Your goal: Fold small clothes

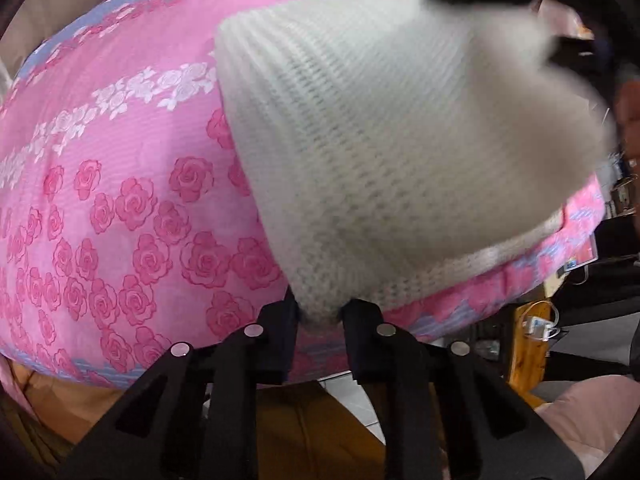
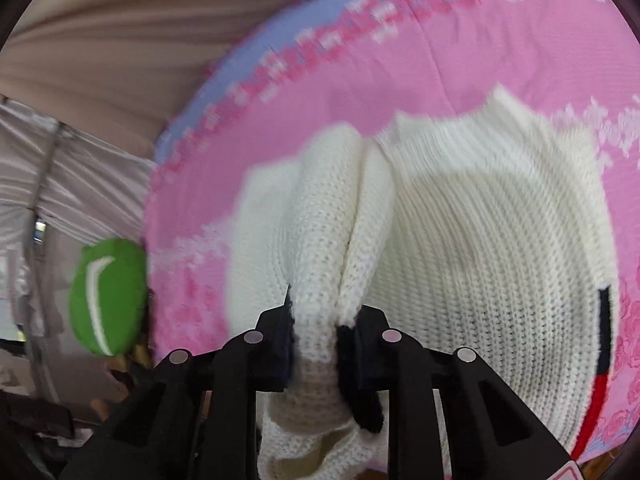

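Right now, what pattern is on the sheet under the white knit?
Pink sheet printed with darker pink roses, plus white rose bands; clearest in the left wrist view.

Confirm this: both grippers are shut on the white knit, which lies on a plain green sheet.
Wrong in one respect: the sheet is pink with a rose print, not plain green, as the left wrist view shows. The rest stands: the left gripper and right gripper are each shut on the white knit.
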`<control>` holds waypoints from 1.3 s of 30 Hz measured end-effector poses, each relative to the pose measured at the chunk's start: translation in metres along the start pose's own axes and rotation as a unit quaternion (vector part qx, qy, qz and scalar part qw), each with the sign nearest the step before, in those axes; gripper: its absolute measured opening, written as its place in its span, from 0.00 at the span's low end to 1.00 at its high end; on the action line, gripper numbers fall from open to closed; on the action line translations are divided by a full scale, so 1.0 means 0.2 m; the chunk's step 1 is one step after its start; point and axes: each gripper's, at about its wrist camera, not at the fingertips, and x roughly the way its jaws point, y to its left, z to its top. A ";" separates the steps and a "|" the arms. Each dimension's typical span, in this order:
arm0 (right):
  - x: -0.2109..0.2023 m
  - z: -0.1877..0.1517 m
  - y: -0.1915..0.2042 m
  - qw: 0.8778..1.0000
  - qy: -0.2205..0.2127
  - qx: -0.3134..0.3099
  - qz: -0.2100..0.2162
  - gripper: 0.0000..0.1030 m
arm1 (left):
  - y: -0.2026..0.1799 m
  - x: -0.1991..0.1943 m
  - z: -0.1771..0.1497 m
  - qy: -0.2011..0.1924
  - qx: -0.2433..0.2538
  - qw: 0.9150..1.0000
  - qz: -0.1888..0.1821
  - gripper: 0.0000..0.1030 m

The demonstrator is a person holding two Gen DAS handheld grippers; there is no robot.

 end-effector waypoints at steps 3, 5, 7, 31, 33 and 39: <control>-0.28 -0.02 -0.01 0.998 -0.056 -0.010 0.009 0.19 | -0.08 -0.06 0.03 -0.010 0.035 0.999 -0.019 0.19; -0.36 -0.05 -0.12 0.997 -0.069 -0.016 -0.038 0.19 | -0.13 -0.05 0.06 -0.003 0.064 0.998 -0.025 0.23; -0.29 -0.09 -0.38 0.993 -0.045 0.011 -0.104 0.20 | -0.19 -0.05 0.07 0.010 0.092 0.995 -0.035 0.26; -0.47 -0.46 -0.43 0.994 -0.084 0.053 -0.042 0.09 | -0.28 -0.24 0.28 -0.055 0.058 0.997 0.015 0.75; -0.61 -0.44 -0.38 0.990 -0.123 0.025 -0.065 0.08 | -0.31 -0.19 0.28 -0.050 0.066 0.996 0.030 0.75; -0.34 -0.54 -0.69 0.990 -0.017 0.042 -0.133 0.10 | -0.28 0.01 0.27 -0.006 0.063 0.996 0.069 0.75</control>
